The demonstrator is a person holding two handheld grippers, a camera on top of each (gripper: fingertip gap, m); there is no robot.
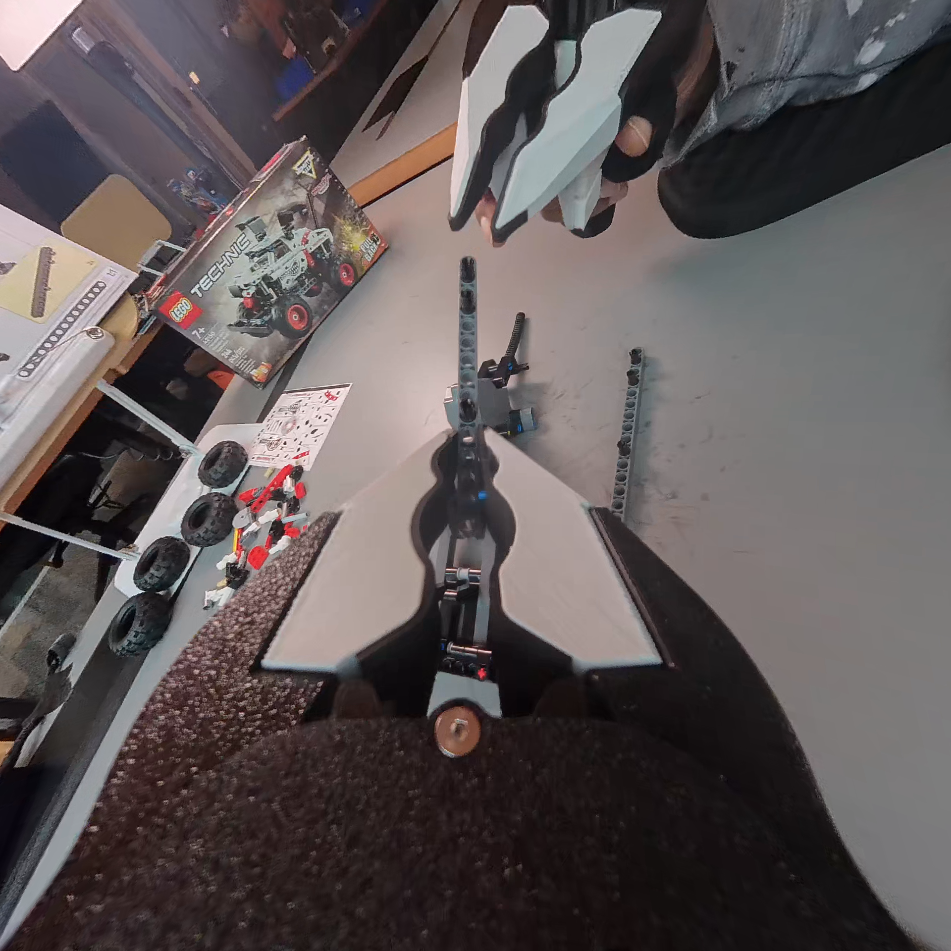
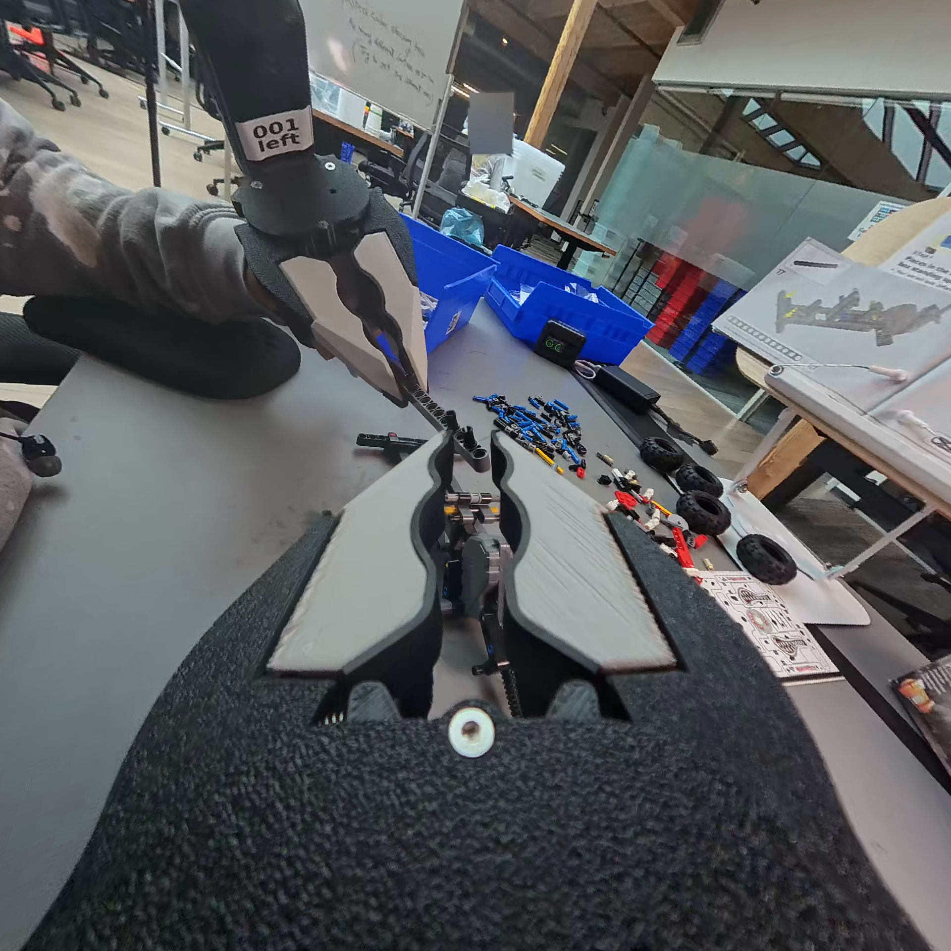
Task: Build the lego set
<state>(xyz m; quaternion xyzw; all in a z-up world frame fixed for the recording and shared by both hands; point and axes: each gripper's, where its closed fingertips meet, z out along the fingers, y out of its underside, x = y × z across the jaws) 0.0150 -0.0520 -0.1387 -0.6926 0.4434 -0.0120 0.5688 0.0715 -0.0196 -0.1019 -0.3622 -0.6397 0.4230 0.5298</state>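
Lego beam (image 1: pixel 467 350), long, grey and full of holes, sticks forward out of the left gripper (image 1: pixel 465 447) in the left wrist view, clamped between the closed fingers with black pins along it. Behind the beam, a small grey and black sub-assembly (image 1: pixel 502 399) lies on the grey worktop (image 1: pixel 772 463), with a ribbed black piece rising from it. A second grey beam (image 1: pixel 629 432) lies flat to the right, apart from the rest. The right gripper (image 1: pixel 476 226) hangs above the beam's far tip, fingers nearly together; whether it holds anything I cannot tell from this side. On the left of the worktop stand the set's box (image 1: pixel 267 288), a sticker sheet (image 1: pixel 301 424), four black tyres (image 1: pixel 206 517) in a row, and a scatter of red and white parts (image 1: pixel 267 520).

From the right wrist view, the right gripper (image 2: pixel 471 447) has its fingers slightly parted, with nothing gripped between the tips; the sub-assembly (image 2: pixel 476 561) lies on the worktop below, seen through the gap. The left gripper (image 2: pixel 411 393) reaches in from the upper left, shut on the beam (image 2: pixel 437 417), whose free end points down toward the right gripper's tips. Beyond lie a heap of blue and black pins (image 2: pixel 535 417), the tyres (image 2: pixel 702 512), two blue bins (image 2: pixel 556 303) and an instruction booklet (image 2: pixel 844 309) propped on a stand.
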